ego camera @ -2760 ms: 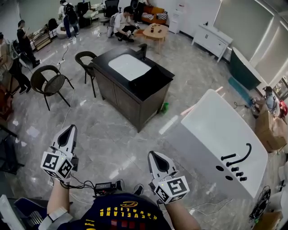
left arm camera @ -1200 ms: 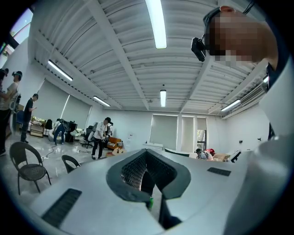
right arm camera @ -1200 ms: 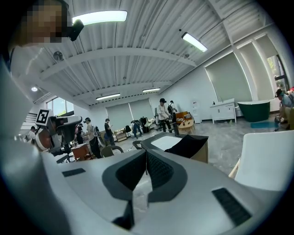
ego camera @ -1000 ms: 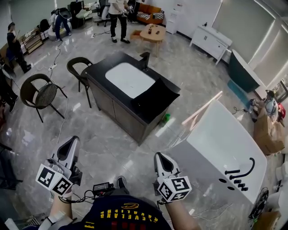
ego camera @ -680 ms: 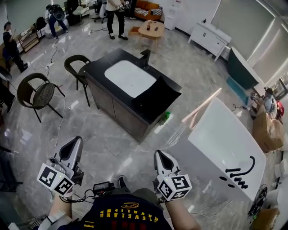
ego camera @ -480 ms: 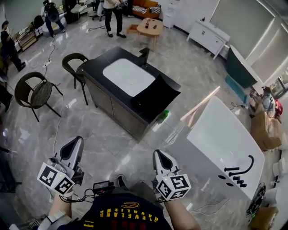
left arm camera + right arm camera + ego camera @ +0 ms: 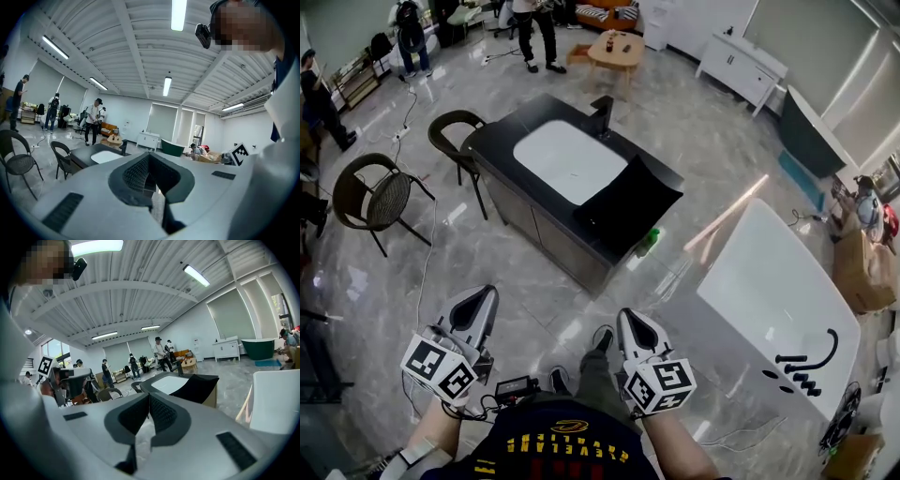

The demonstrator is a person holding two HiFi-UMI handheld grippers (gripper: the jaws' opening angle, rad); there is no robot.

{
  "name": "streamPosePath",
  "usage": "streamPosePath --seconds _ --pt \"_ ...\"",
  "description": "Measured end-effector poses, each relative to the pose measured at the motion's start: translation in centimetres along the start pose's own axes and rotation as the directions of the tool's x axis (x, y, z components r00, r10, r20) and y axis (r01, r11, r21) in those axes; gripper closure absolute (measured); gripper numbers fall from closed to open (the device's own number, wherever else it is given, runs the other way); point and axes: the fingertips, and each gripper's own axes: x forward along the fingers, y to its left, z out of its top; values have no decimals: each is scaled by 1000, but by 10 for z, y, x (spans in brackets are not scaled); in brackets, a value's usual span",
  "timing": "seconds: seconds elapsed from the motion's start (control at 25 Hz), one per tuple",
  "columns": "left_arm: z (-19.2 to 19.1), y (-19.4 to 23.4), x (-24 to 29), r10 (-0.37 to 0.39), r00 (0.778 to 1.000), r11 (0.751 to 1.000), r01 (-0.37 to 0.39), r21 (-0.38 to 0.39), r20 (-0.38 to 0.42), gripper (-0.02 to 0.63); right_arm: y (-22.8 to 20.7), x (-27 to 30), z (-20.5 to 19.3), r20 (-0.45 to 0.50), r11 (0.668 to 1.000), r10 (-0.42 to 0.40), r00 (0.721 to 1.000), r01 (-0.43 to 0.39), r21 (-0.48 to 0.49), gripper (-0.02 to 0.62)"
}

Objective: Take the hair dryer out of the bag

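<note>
A black bag (image 7: 630, 195) lies open-mouthed on the right end of a dark counter (image 7: 501, 139), beside a white basin (image 7: 572, 159). No hair dryer shows in any view. My left gripper (image 7: 485, 296) and right gripper (image 7: 628, 317) hang low over the floor, well short of the counter, both shut with nothing between the jaws. In the right gripper view the bag (image 7: 197, 386) shows past my right gripper (image 7: 149, 399). In the left gripper view my left gripper (image 7: 149, 157) hides most of the counter (image 7: 86, 155).
Two dark chairs (image 7: 461, 131) (image 7: 367, 192) stand left of the counter. A white bathtub (image 7: 773, 286) fills the right side. A green bottle (image 7: 649, 242) sits on the floor by the counter's corner. People stand at the far end; cables trail by my feet.
My left gripper has moved right and down toward my body. My right gripper has shifted a little forward. The counter and bag sit slightly nearer in the head view.
</note>
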Motion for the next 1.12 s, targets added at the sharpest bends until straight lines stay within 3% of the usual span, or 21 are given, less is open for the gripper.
streamPosePath --seconds 0.28,0.52,0.84,1.12 --pt "-17 6 62 56 998 998 -55 41 -37 604 -32 49 30 -4 999 42 999 -42 -10 586" --pt "-23 8 120 50 997 998 -49 29 -56 604 -74 91 47 -34 998 59 998 -59 -16 586" --pt "-20 10 176 74 997 996 -72 55 -22 604 -117 140 53 -92 997 73 993 -71 30 586" --pt "0 -12 202 20 999 997 -23 71 47 604 -137 166 66 -108 991 130 986 -128 26 586"
